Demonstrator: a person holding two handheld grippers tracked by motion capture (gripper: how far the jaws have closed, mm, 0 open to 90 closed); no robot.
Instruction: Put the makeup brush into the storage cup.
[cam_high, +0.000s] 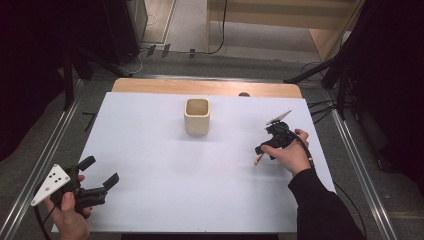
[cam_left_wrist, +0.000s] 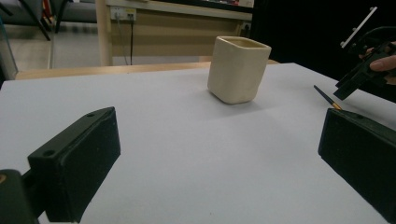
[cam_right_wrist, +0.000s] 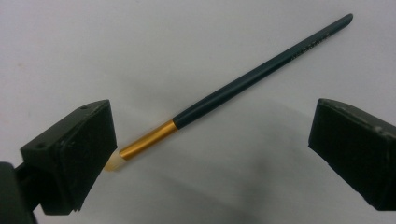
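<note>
A paintbrush (cam_right_wrist: 243, 84) with a dark handle, gold ferrule and pale bristles lies flat on the white table cover. My right gripper (cam_right_wrist: 212, 135) hovers just above it, open, with one jaw on each side and the bristle end close to the left jaw. From the high view the right gripper (cam_high: 264, 148) is at the table's right, and the brush's (cam_high: 258, 159) ferrule end pokes out below it. A cream square cup (cam_high: 197, 116) stands upright at the centre back. My left gripper (cam_high: 100, 171) sits open and holding nothing at the front left.
The white cover (cam_high: 190, 180) spans the table, with a wooden strip (cam_high: 150, 86) along the far edge. In the left gripper view the cup (cam_left_wrist: 238, 70) stands ahead, and the brush (cam_left_wrist: 327, 98) and right gripper (cam_left_wrist: 359, 77) are at far right. Metal rails flank the table.
</note>
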